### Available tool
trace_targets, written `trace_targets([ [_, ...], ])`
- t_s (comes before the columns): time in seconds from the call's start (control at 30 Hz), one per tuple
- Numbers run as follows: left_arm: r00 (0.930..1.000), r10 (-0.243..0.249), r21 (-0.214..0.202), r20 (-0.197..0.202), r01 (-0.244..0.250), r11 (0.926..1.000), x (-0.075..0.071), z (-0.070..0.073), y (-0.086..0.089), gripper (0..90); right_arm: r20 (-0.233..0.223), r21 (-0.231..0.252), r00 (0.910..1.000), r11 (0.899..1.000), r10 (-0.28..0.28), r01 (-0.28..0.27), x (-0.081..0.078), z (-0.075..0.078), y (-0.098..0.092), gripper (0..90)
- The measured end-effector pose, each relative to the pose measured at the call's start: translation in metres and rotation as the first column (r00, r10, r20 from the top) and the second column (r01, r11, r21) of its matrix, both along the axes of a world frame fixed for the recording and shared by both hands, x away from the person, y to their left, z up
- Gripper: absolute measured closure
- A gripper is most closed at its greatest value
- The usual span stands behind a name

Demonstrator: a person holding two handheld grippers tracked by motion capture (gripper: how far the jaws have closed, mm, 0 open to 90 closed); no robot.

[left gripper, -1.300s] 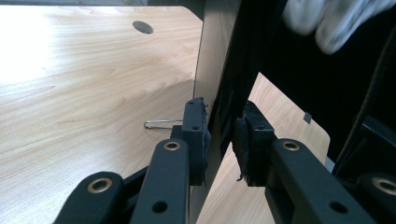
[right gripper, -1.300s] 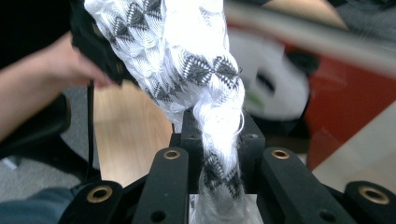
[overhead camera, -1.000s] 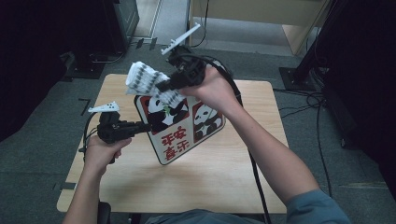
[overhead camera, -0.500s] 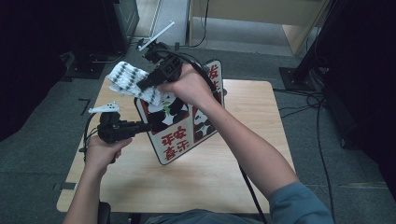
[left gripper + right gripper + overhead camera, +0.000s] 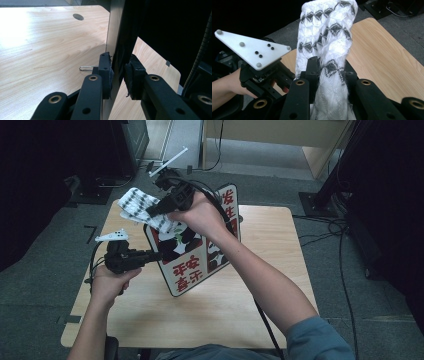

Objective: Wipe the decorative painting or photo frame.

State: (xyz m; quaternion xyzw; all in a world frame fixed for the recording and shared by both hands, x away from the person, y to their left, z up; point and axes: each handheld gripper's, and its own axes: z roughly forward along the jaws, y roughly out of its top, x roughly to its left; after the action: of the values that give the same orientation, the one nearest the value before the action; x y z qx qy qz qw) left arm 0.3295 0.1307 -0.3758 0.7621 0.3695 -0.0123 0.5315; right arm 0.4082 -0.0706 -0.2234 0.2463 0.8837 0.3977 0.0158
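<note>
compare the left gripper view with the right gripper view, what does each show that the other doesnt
Left gripper view alone: the left tool clamped on the edge of the upright board, a wire clip behind it, and a hole in the table. Right gripper view alone: the right tool shut on a white patterned cloth, with grey floor beyond. Both share the wooden table.

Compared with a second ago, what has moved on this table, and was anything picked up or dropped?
The right gripper has carried the white patterned cloth leftward across the top of the panda board, toward its left edge. Its jaws have just been closing on the cloth, which it never let go. The left gripper stayed put, clamped on the board's edge, and the board stands tilted on the table as before.
</note>
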Motion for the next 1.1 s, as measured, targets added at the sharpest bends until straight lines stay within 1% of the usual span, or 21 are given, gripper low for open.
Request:
trace_targets([
  [0.23,1.0000,-0.001,-0.002,-0.009,0.001,1.0000,0.000,0.000,0.000,77.1,-0.005,0.016,0.9998,1.000,-0.021,0.021,0.006,-0.003,-0.010,74.2],
  [0.27,1.0000,-0.001,-0.001,-0.008,0.001,1.0000,0.000,0.000,0.000,77.1,0.002,0.021,0.9998,1.000,-0.022,0.022,0.007,-0.004,-0.013,73.9],
  [0.37,1.0000,-0.001,0.000,-0.008,0.001,1.0000,0.000,0.000,0.000,77.1,-0.002,0.038,0.9995,0.999,-0.032,0.032,0.010,-0.006,-0.018,73.7],
  [0.4,1.0000,-0.002,0.000,-0.008,0.002,1.0000,0.000,0.000,0.000,77.1,-0.009,0.042,0.9993,0.998,-0.036,0.036,0.010,-0.006,-0.019,73.6],
  [0.63,0.9999,-0.004,0.001,-0.010,0.004,1.0000,0.000,0.000,0.000,77.0,-0.012,0.074,0.9981,0.995,-0.060,0.061,0.014,-0.010,-0.030,72.8],
  [0.83,0.9999,-0.006,0.000,-0.012,0.006,1.0000,0.000,0.000,0.001,76.8,-0.003,0.103,0.9973,0.992,-0.074,0.074,0.016,-0.014,-0.037,71.8],
  [1.1,0.9999,-0.009,0.003,-0.011,0.009,1.0000,0.000,-0.001,0.000,76.8,0.010,0.128,0.9965,0.988,-0.083,0.081,0.017,-0.017,-0.045,70.5],
])
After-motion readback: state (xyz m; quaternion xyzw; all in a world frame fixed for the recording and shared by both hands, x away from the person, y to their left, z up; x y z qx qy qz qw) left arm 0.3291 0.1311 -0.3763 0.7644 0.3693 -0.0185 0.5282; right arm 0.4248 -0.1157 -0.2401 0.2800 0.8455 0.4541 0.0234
